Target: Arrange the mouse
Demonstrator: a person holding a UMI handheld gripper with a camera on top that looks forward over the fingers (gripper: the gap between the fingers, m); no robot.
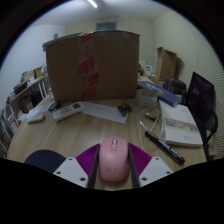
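**Seemingly mid-task — mouse held**

Apparently the pink mouse is gripped between the pads of the gripper, jaws narrowed on it, above the table. Placement is judged outstanding — perhaps onto the dark mat beside it.

The gripper points forward and slightly downward, level, with both fingers in view. The jaws stand partly closed, the purple pads angled inward and pressing from either side on the pink mouse held between them.
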